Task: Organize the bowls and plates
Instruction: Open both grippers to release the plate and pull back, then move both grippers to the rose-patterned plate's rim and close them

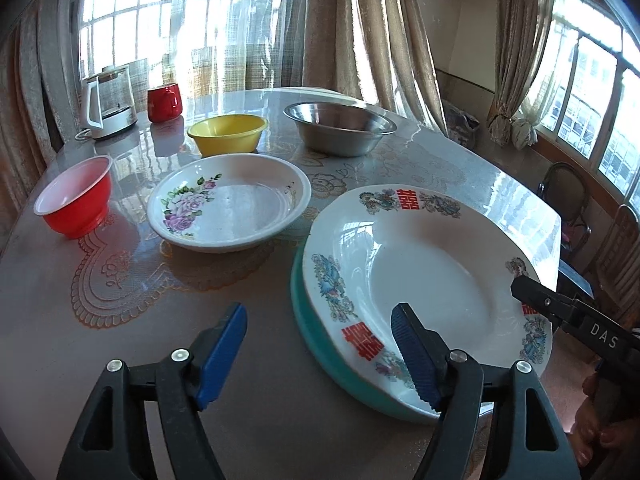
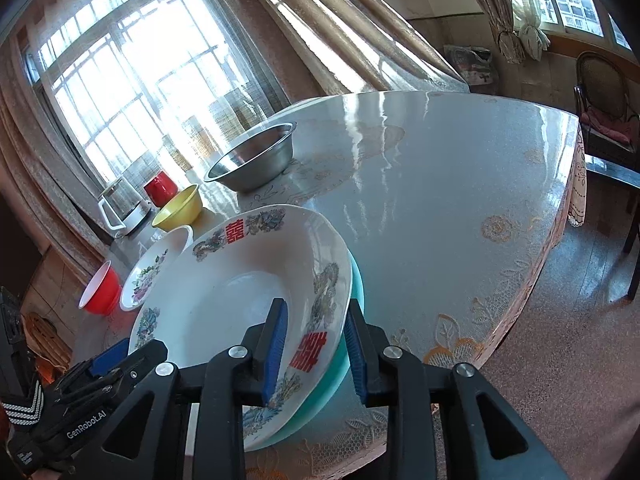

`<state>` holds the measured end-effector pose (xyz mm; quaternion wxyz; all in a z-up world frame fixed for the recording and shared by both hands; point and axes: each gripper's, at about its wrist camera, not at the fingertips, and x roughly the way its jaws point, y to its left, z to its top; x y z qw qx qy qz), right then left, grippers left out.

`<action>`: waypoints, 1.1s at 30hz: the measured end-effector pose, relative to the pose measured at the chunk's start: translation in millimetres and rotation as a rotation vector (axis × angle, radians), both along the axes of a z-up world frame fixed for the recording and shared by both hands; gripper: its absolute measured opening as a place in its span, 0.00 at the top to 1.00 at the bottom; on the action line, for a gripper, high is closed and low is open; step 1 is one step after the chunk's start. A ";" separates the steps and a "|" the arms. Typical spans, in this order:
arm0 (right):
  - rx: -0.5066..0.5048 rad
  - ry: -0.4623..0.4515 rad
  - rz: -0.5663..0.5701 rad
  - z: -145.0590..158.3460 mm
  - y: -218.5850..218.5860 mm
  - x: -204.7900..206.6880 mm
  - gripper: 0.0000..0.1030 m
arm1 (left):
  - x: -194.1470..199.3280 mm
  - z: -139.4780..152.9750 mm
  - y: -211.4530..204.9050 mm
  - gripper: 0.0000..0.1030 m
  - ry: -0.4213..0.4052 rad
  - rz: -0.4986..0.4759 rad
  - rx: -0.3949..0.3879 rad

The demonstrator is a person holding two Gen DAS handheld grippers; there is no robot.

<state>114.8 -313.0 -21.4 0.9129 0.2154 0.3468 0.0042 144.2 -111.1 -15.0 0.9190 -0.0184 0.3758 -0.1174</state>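
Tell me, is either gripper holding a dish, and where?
Neither grips. The left gripper stands wide open at the big plate. The right gripper straddles that plate's near rim and the teal plate beneath, pads apart from both.

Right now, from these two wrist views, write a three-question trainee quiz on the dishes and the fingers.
1. True or false: the double-happiness plate lies on a teal plate.
2. Which bowl stands nearest the red mug: A red bowl, B yellow bowl, C steel bowl?
3. What sits between the right gripper fingers?
Key: 1 true; 2 B; 3 the stacked plates' rims.
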 end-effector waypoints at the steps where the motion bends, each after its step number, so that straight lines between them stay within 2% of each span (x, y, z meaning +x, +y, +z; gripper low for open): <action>1: -0.007 0.006 -0.008 -0.4 0.4 -1.6 0.68 | 0.4 0.2 4.3 0.23 0.011 0.009 -0.008; 8: -0.015 0.009 -0.048 -2.6 1.3 -14.8 0.65 | 0.3 1.0 35.5 0.16 0.036 0.101 -0.053; 19: -0.080 -0.043 -0.109 16.8 4.8 -21.2 0.64 | 8.3 5.4 59.0 0.14 0.012 0.151 -0.030; 33: -0.162 -0.070 0.043 36.9 54.5 2.2 0.62 | 51.6 -2.8 92.3 0.14 0.023 0.239 -0.029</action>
